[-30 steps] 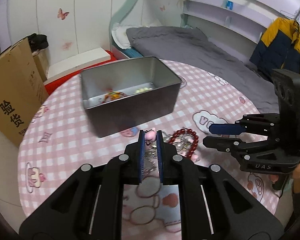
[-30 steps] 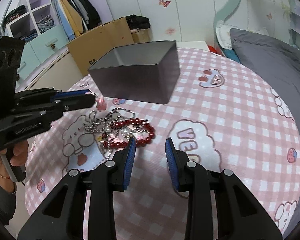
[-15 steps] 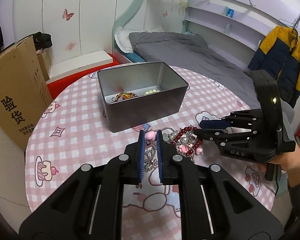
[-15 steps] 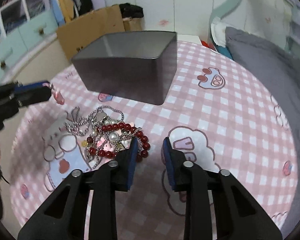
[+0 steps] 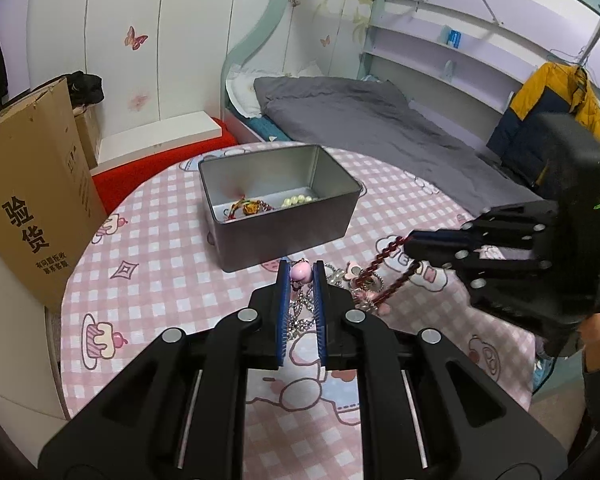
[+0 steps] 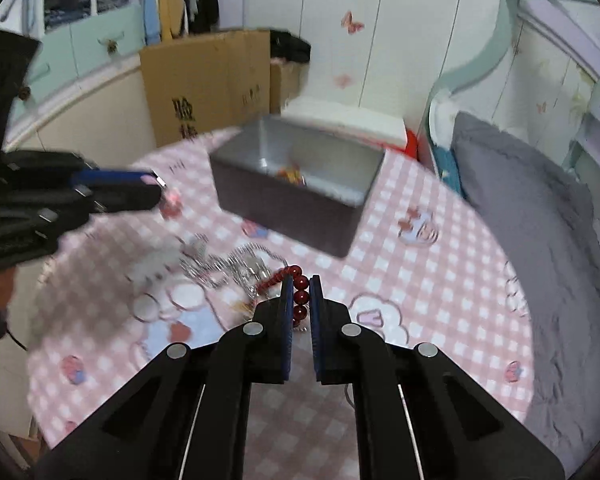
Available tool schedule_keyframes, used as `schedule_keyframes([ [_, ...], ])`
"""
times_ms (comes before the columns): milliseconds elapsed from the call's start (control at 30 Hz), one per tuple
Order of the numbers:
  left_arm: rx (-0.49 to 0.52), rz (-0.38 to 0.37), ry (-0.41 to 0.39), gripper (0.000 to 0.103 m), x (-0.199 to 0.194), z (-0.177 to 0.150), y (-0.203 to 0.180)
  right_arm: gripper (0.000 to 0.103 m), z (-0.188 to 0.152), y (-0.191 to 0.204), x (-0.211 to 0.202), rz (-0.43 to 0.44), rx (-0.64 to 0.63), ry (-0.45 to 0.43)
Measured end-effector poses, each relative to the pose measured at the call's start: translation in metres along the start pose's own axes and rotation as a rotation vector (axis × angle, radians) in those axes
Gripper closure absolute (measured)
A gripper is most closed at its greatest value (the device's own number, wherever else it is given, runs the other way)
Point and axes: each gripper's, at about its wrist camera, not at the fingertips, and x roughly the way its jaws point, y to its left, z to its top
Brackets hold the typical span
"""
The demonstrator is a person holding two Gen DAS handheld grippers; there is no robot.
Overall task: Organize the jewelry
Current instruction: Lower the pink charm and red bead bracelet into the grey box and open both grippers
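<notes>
A grey metal tin (image 5: 284, 236) stands open on the pink checked table; a pearl strand (image 5: 298, 200) and a colourful piece (image 5: 248, 207) lie inside. My left gripper (image 5: 302, 271) is shut on a pink charm (image 5: 301, 272), and a silver chain (image 5: 300, 312) hangs from it. The right wrist view shows this gripper (image 6: 156, 190) at the left, the charm (image 6: 174, 199) at its tip. My right gripper (image 6: 300, 286) is shut on a red bead bracelet (image 6: 300, 294), raised off the table. The bracelet (image 5: 384, 258) trails down to the tangled jewelry pile (image 5: 358, 280).
More silver chains (image 6: 228, 264) lie tangled on the table in front of the tin (image 6: 292, 210). A cardboard box (image 5: 32, 204) stands at the table's left edge. Behind are a grey bed (image 5: 360, 120) and a yellow-navy jacket (image 5: 548, 108).
My right gripper's jaws have come together on the red bead bracelet and lifted it off the pile. My left gripper has risen slightly with the pink charm and chain.
</notes>
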Motion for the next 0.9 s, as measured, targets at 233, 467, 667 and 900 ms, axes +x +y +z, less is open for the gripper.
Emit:
schedule_keyframes([
  [233,0.003,-0.038,-0.035,0.092,-0.016,0.010,-0.006,0.097,0.024,0.012,-0.044,-0.018,-0.037,-0.086],
  [467,0.005,-0.054,-0.056,0.092,-0.021,0.026,-0.009,0.097,0.050,0.014,-0.067,-0.007,-0.035,-0.156],
  [667,-0.033,-0.083,-0.042,0.092,-0.005,0.053,0.004,0.097,0.078,0.005,-0.059,-0.016,-0.010,-0.202],
  [900,-0.090,-0.079,0.034,0.092,0.045,0.075,0.028,0.097,0.092,-0.009,-0.010,-0.021,0.039,-0.177],
])
